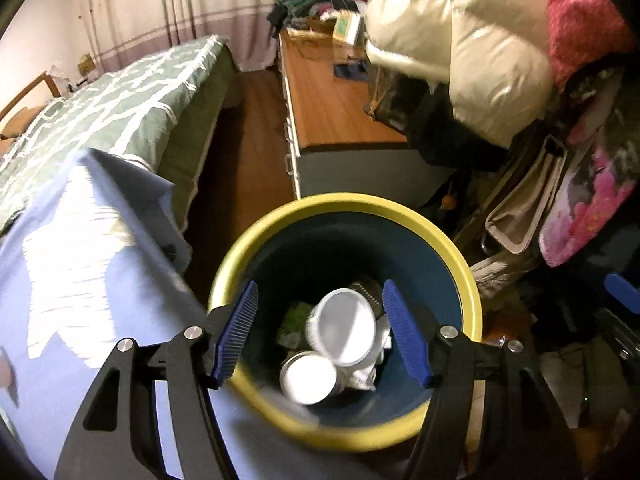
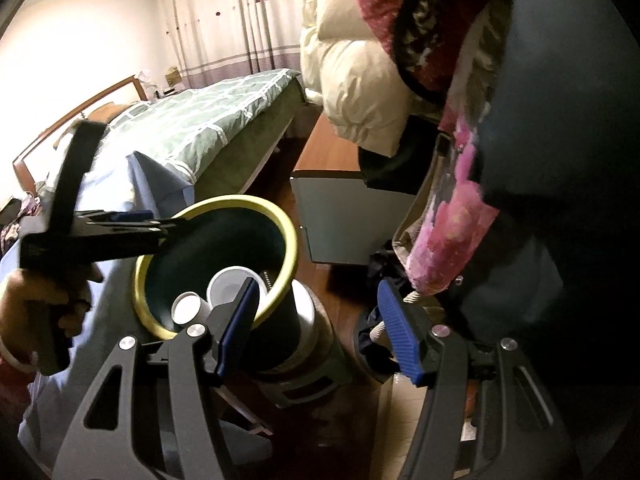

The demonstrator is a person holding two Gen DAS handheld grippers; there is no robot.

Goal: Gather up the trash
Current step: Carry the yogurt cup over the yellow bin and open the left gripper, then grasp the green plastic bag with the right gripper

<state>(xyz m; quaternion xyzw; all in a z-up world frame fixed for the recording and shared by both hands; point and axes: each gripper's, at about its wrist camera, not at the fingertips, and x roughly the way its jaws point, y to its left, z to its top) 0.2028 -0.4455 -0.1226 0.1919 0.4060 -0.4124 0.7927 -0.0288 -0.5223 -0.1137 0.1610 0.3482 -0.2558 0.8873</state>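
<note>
While the left gripper [image 1: 320,334] is held directly above the trash bin [image 1: 452,248], its blue pads [image 1: 237,334] are seen spread wide apart, with nothing gripped between them. No earlier picture is given, so only this open stance can be told. Below the gap, inside the bin, a white cup [image 1: 344,326] is seen lying on its side with its mouth turned upward, blurred. A second white cup [image 1: 308,376] is seen just beside it, nearer the bin's near wall, and crumpled scraps [image 1: 294,320] are packed under and around both. The bin is dark blue inside and is ringed by a yellow rim.

In the right wrist view, the right gripper [image 2: 320,326] is held lower and to the side of the bin [image 2: 288,248], its jaws parted about as widely and nothing caught between them. Its left pad [image 2: 238,326] is seen in front of the bin's rim; whether it touches cannot be told. The left gripper [image 2: 132,226] is seen from the side there, reaching over the rim, with a hand [image 2: 36,308] wrapped around its handle.

Beside the bin, a light blue sheet [image 1: 80,280] is draped. Beyond it a bed [image 1: 132,104] with a green checked cover is seen. A wooden floor [image 1: 244,152] runs between bed and a low cabinet [image 1: 332,112]. A cream puffer jacket [image 1: 460,48] is hung above the cabinet's near end. A curtain [image 1: 180,8] closes the far wall.
</note>
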